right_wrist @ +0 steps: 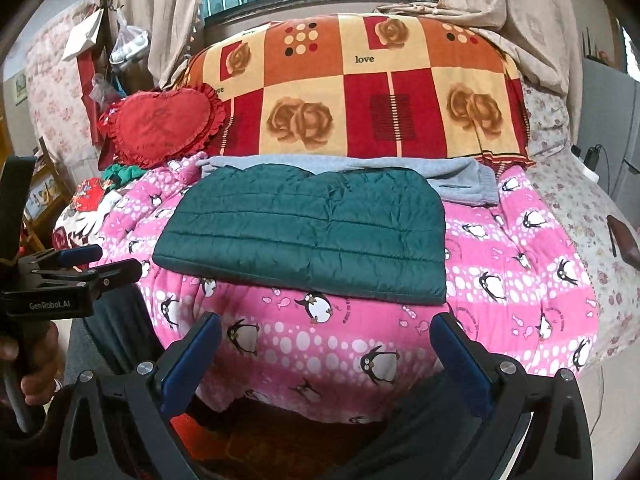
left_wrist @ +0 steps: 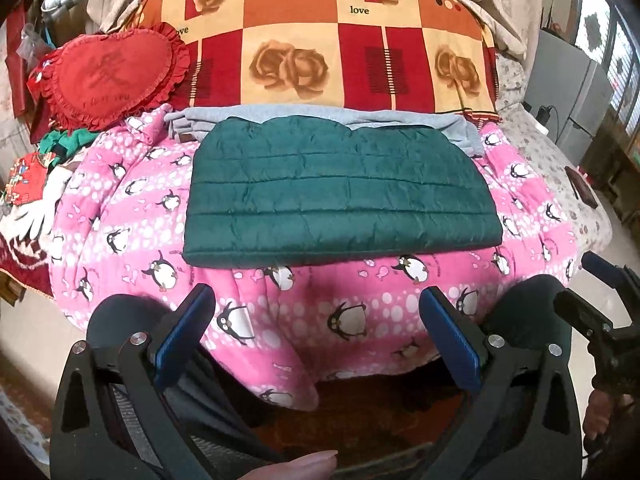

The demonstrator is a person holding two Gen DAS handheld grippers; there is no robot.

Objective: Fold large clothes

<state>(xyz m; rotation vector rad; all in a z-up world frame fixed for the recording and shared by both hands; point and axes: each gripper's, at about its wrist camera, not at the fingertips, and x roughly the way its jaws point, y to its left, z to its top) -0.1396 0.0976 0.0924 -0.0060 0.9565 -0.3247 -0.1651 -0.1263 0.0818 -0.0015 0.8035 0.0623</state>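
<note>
A dark green quilted jacket [left_wrist: 340, 192] lies folded into a flat rectangle on the pink penguin quilt [left_wrist: 280, 320]; it also shows in the right wrist view [right_wrist: 308, 236]. A folded grey garment [left_wrist: 452, 128] lies behind it, also in the right wrist view [right_wrist: 464, 180]. My left gripper [left_wrist: 316, 312] is open and empty, held back from the near edge of the bed, short of the jacket. My right gripper [right_wrist: 326, 340] is open and empty, likewise short of the jacket. Each gripper shows at the edge of the other's view, the right one [left_wrist: 600, 300] and the left one [right_wrist: 100, 264].
A red heart-shaped cushion [left_wrist: 108, 76] and a checked rose-print blanket [left_wrist: 340, 40] lie behind the jacket. Loose clothes [left_wrist: 36, 184] are piled at the left of the bed. A dark wallet-like object [left_wrist: 580, 186] lies on the floral sheet at right. The person's legs are below the grippers.
</note>
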